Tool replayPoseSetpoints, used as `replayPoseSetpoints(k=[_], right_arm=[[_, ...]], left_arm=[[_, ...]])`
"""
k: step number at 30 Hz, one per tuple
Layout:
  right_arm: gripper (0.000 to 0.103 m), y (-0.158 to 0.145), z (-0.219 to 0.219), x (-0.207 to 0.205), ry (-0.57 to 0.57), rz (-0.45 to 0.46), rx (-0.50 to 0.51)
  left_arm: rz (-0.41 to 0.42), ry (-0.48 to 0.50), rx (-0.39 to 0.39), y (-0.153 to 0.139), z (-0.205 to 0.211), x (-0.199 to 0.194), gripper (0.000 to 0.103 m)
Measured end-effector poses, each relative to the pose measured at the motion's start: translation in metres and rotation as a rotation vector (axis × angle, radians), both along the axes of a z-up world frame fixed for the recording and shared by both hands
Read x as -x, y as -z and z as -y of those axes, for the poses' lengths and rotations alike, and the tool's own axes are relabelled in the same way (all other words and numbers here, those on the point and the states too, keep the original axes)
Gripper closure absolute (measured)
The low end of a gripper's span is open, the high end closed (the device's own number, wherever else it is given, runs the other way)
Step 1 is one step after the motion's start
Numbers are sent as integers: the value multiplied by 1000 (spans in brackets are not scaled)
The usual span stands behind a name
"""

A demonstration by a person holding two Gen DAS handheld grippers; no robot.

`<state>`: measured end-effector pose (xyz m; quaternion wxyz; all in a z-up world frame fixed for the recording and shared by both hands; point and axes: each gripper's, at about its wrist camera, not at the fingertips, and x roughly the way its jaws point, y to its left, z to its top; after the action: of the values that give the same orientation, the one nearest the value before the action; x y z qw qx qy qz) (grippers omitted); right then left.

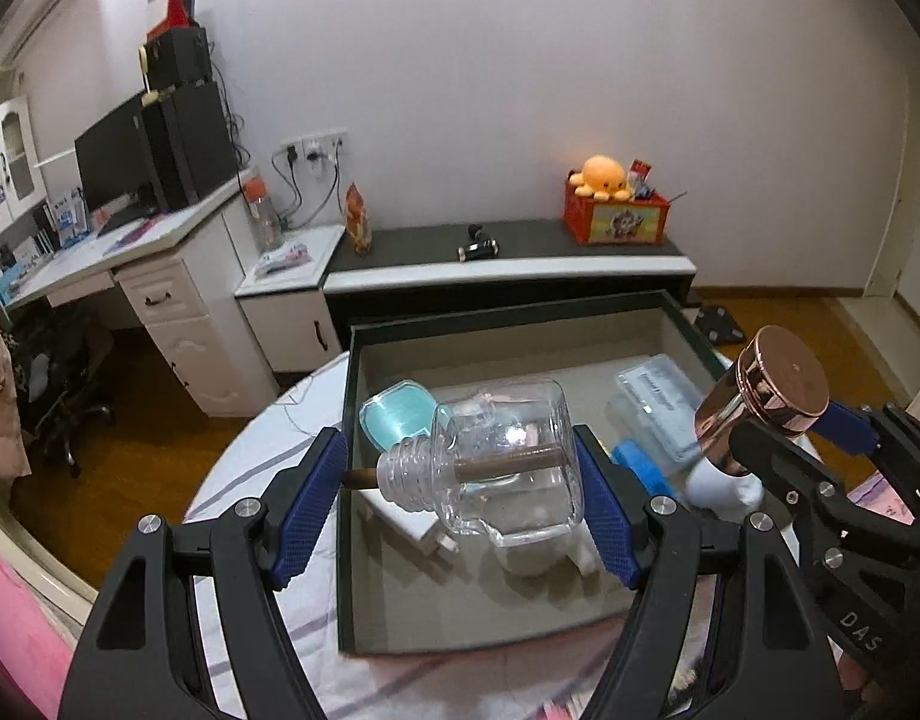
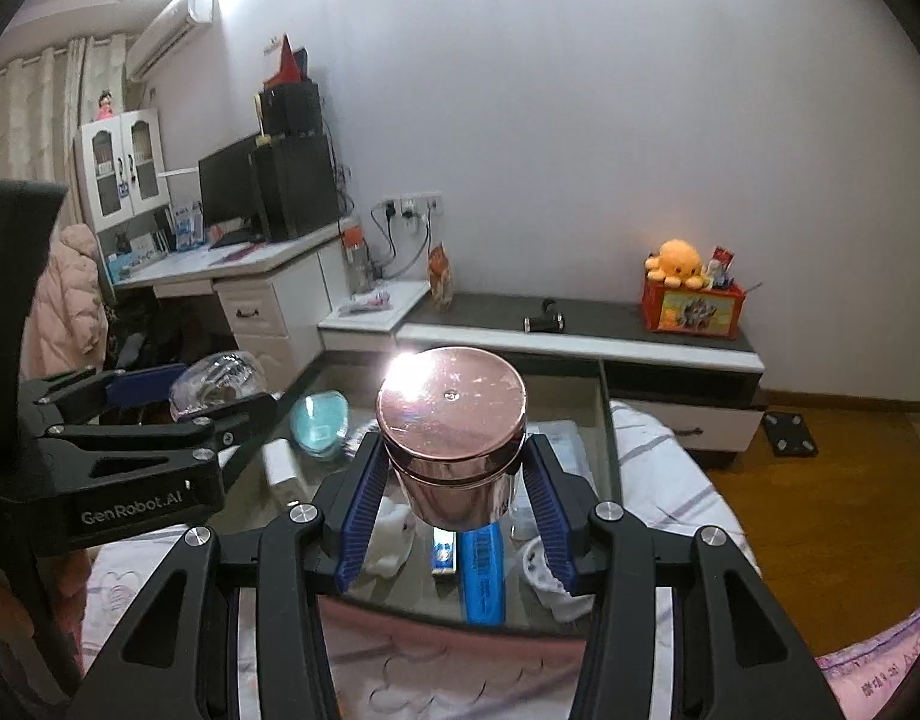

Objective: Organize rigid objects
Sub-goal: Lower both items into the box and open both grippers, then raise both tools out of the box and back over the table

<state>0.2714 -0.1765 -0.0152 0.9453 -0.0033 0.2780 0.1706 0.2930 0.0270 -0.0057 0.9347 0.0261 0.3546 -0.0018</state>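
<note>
Left gripper (image 1: 460,480) jaws clamp clear glass bottle (image 1: 508,462) sideways above open box (image 1: 520,600).

Plain pale wall (image 1: 520,90) behind, wood floor (image 1: 820,324) below. White desk (image 1: 160,294) with drawers stood at left, dark monitor (image 1: 109,162) and black speakers (image 1: 187,144) on top. Low dark-topped cabinet (image 1: 508,258) ran along wall, orange plush toy (image 1: 601,177) on red box (image 1: 616,219) at its right end. Air conditioner (image 2: 172,30) hung high on wall. Curtains (image 2: 22,114) at far left.

Left gripper (image 1: 460,480) and right gripper (image 2: 454,492) tilt downward, fingers clamped, side by side.
</note>
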Motion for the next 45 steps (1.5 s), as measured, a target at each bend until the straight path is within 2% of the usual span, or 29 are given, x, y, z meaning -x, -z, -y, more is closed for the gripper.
replayPoseSetpoints(k=[5, 10, 14, 16, 17, 19, 37, 42, 45], right_arm=[[55, 17, -2, -24, -18, -54, 19], [54, 27, 1, -32, -18, -81, 6], [54, 28, 7, -40, -3, -101, -40], [48, 26, 7, -39, 10, -86, -28], [41, 25, 7, -37, 15, -79, -28], [38, 23, 6, -37, 12, -75, -30], [38, 22, 3, -37, -1, -94, -34], [38, 4, 3, -15, 12, -57, -32], [38, -11, 6, 7, 24, -25, -34]], left_arm=[[-59, -11, 14, 24, -4, -24, 28], [-102, 31, 57, 32, -3, -33, 26], [-120, 4, 67, 37, -5, -36, 17], [-122, -7, 51, 39, -4, -36, 16], [-122, -12, 47, 40, -5, -36, 16], [-121, -17, 54, 40, -7, -35, 16], [-99, -35, 45, 32, -13, -26, 16], [-63, -36, 46, 16, -15, -5, 16], [-26, -42, 38, 1, -16, 21, 16]])
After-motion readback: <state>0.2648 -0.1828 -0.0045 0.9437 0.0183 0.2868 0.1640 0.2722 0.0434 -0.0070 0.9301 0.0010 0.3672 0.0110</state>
